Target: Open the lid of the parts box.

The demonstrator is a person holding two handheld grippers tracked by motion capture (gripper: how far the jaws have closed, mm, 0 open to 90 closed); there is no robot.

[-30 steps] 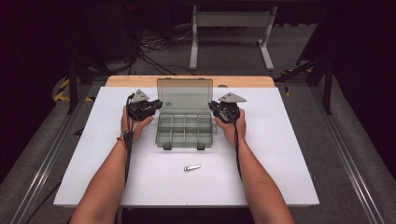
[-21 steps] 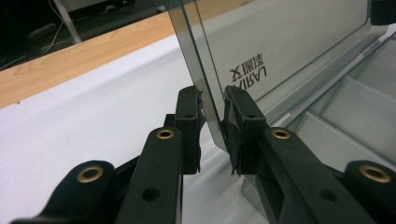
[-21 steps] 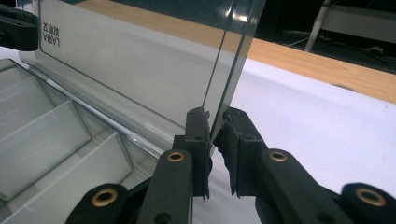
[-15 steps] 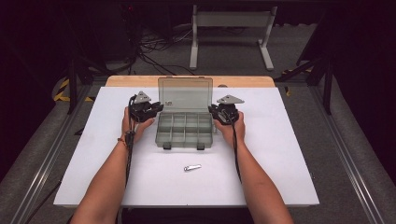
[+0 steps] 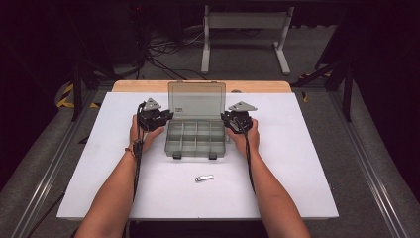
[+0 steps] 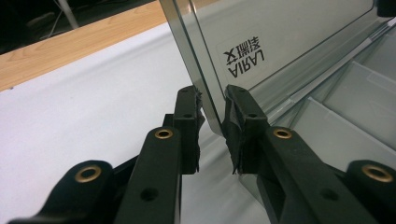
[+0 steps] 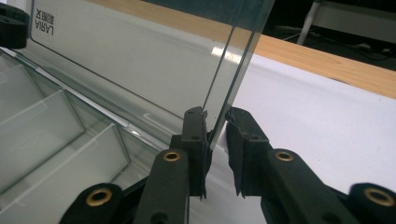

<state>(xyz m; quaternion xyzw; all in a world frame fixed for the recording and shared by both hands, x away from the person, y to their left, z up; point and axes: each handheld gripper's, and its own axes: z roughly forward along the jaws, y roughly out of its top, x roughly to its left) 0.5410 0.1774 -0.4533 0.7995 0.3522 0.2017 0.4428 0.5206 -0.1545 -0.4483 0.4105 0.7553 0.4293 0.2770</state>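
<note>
L gripper (image 6: 212, 109) and R gripper (image 7: 215, 125): jaws astride the side edges of the organizer box's lid (image 5: 196, 99), a gap on both sides, pads not pressing. Both hands seem to be letting go; lid stands upright by itself between them. Compartment tray (image 5: 195, 139) lies inward, empty. Small metal clip (image 5: 203, 178) lies nearer the person, on the white table (image 5: 297, 163).

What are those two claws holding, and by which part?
Nothing is clamped: the left gripper and right gripper each straddle a side edge of the raised lid, with a gap showing.
</note>
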